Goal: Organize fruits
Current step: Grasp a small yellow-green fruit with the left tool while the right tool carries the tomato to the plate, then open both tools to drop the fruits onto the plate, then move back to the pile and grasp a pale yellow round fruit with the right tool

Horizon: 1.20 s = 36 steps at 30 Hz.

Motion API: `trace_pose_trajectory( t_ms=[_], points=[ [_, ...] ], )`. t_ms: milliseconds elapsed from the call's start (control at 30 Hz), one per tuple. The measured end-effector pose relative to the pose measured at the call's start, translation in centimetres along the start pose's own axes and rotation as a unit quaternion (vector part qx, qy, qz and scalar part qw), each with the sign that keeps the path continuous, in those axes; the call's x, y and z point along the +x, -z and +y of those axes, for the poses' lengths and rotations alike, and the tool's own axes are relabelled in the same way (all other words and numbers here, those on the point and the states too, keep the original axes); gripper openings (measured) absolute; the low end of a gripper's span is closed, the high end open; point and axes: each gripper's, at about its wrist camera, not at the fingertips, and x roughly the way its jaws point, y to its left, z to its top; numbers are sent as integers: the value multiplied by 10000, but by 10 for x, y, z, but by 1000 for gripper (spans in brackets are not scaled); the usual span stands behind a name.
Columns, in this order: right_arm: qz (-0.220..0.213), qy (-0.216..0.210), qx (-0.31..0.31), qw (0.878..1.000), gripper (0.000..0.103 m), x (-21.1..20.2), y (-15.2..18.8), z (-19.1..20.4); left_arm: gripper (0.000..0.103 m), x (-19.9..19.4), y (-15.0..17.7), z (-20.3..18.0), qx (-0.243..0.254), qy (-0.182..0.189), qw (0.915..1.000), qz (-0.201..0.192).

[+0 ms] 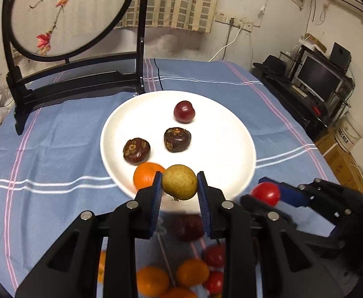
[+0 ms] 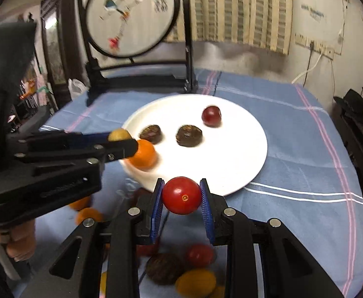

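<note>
My left gripper (image 1: 179,186) is shut on a yellow-green round fruit (image 1: 179,185), held above the near rim of the white plate (image 1: 228,134). On the plate lie a dark red fruit (image 1: 184,111), two dark brown water chestnuts (image 1: 177,139) (image 1: 136,150) and an orange (image 1: 144,175). My right gripper (image 2: 181,196) is shut on a red tomato (image 2: 181,195) just short of the plate (image 2: 241,146); in the left wrist view that gripper (image 1: 265,195) sits at the right with the tomato (image 1: 266,193). The left gripper (image 2: 120,140) shows at the left in the right wrist view.
Several loose oranges (image 1: 152,280) and tomatoes (image 1: 214,255) lie on the blue checked cloth (image 1: 57,149) under the grippers. A round embroidered screen on a black stand (image 1: 77,74) rises behind the plate. A desk with a monitor (image 1: 317,79) stands to the right.
</note>
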Motion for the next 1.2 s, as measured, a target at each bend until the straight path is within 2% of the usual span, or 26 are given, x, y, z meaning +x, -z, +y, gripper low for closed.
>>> trace_pose_trajectory(
  t_ms=[233, 300, 333, 367, 433, 567, 767, 1000, 1200],
  points=[
    [145, -125, 267, 9995, 30, 33, -1, -12, 27, 42, -12, 2, -90, -30, 9997, 203],
    [130, -169, 321, 9993, 34, 36, 1, -13, 37, 50, -13, -2, -21, -73, 9997, 244],
    [109, -140, 334, 9993, 44, 35, 2, -14, 52, 51, -13, -4, 10, -80, 9997, 239],
    [87, -128, 343, 9993, 50, 33, 3, -15, 62, 51, -13, -5, 12, -104, 9997, 211],
    [71, -187, 370, 9991, 51, 28, 4, -17, 64, 44, -11, -7, 15, -131, 9999, 48],
    [7, -229, 403, 9989, 51, 15, 7, -18, 68, 26, -3, -6, 67, -92, 9999, -20],
    [-44, -244, 635, 9977, 56, -9, 29, -28, 79, -12, 28, 12, -121, -45, 9998, -174],
    [-34, -138, 904, 9958, 59, -33, 73, -35, 82, -45, 81, 42, -436, -164, 9987, -223],
    [-30, -160, 914, 9957, 63, -54, 104, -30, 85, -56, 114, 65, -584, -237, 9977, -240]
  ],
)
